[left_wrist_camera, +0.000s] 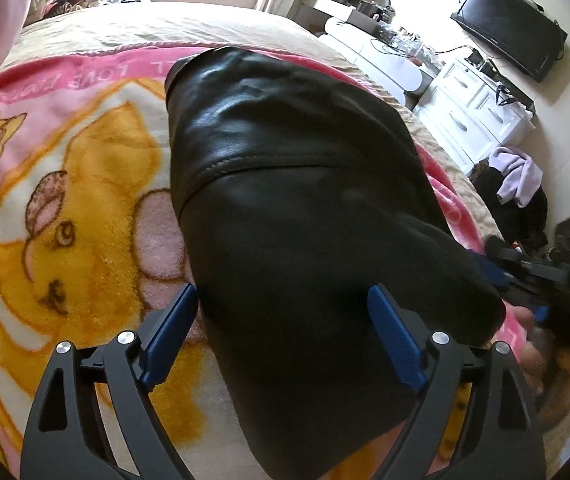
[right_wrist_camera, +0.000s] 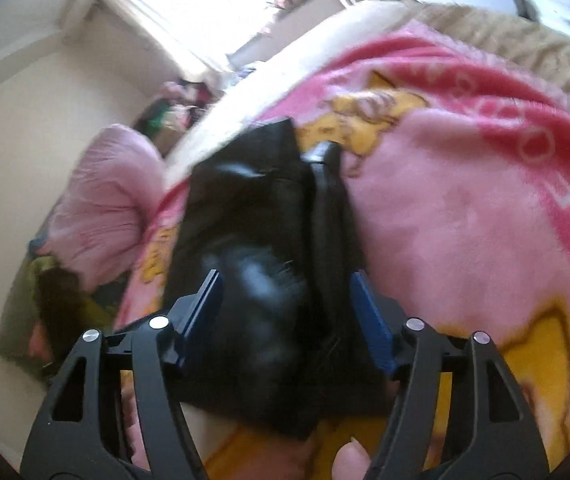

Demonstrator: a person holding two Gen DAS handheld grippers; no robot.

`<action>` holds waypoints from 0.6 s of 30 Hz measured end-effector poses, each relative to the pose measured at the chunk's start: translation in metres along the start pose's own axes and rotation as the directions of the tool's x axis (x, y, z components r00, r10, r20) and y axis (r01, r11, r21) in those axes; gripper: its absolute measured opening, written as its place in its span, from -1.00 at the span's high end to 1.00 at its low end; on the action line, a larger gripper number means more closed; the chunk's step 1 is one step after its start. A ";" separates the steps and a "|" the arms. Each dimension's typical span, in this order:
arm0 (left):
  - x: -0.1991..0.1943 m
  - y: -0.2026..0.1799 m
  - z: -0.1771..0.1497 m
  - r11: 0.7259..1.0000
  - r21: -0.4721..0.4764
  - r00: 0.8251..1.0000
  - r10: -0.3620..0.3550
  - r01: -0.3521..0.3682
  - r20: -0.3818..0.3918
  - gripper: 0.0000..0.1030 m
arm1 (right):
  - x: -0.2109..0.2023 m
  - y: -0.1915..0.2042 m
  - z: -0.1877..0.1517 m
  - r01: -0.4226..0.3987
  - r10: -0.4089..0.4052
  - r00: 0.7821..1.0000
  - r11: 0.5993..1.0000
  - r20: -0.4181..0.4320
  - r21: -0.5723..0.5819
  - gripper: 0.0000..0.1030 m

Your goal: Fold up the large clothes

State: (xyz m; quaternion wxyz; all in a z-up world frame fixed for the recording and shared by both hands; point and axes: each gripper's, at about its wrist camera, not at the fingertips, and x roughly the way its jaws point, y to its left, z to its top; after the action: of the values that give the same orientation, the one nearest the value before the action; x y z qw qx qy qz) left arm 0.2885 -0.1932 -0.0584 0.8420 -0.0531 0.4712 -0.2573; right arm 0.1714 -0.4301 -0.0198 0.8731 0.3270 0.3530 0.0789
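The bed's pink cartoon blanket [left_wrist_camera: 65, 200] carries the black leather jacket [left_wrist_camera: 285, 200] mid-bed, toward its near edge. Both my fingers, left [left_wrist_camera: 283, 330] and right [right_wrist_camera: 287, 314], stand apart around it, seemingly unclamped. It looks heavy, slick, stiffish; I'd pinch the seamed edge.

daylight floods from a blown-out window [right_wrist_camera: 221, 4]; right wrist view motion-blurred, both fisheye-bent with dark corners.

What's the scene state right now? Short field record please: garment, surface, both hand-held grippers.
garment: black leather garment, lying folded lengthwise on the bed
surface: pink cartoon blanket over a beige bedspread
left hand-held gripper: open, jaws wide, garment between them, pads not pressing
right hand-held gripper: open, garment between the jaws, pads clear of it
image quality: right wrist view blurred
background: white dresser, wall TV
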 end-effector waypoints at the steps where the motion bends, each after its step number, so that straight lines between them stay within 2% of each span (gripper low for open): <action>1: -0.001 -0.002 -0.003 1.000 0.006 1.000 0.001 -0.002 0.003 -0.70 | -0.006 0.007 -0.004 0.016 -0.016 1.000 1.000 -0.007 -0.026 -0.26; 4: -0.001 -0.008 -0.012 1.000 0.024 1.000 0.016 -0.017 0.017 -0.75 | -0.005 0.016 -0.019 0.024 -0.029 0.996 0.997 -0.079 -0.074 -0.24; 5: 0.001 -0.009 -0.016 0.999 0.030 1.000 0.020 -0.021 0.018 -0.76 | 0.000 0.015 -0.025 0.067 -0.076 0.992 0.994 -0.101 -0.090 -0.02; 6: 0.002 -0.009 -0.018 0.999 0.029 1.000 0.018 -0.019 0.014 -0.77 | 0.010 0.009 -0.033 0.135 -0.149 0.979 0.985 -0.137 -0.108 0.02; 8: 0.011 -0.007 -0.024 1.000 0.023 1.000 0.008 -0.007 -0.014 -0.80 | 0.022 -0.005 -0.042 0.169 -0.181 0.969 0.982 -0.166 -0.083 0.03; 12: 0.020 -0.003 -0.032 1.000 0.004 1.000 0.001 -0.001 -0.001 -0.81 | 0.035 -0.014 -0.048 0.230 -0.244 0.956 0.968 -0.162 -0.099 -0.18; 16: 0.014 0.000 -0.032 1.000 -0.007 1.000 -0.009 0.009 0.013 -0.82 | 0.022 -0.014 -0.038 0.192 -0.195 0.968 0.981 -0.160 -0.038 -0.27; 18: 0.010 0.000 -0.032 1.000 0.015 1.000 0.013 -0.013 0.022 -0.82 | 0.004 0.001 -0.025 0.186 -0.191 0.979 0.980 -0.078 -0.068 -0.32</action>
State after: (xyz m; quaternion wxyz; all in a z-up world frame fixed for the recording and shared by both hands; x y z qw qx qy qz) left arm 0.2668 -0.1937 -0.0837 0.8490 -0.0465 0.4605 -0.2548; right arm 0.1577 -0.4146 -0.0346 0.8705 0.2623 0.4160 0.0202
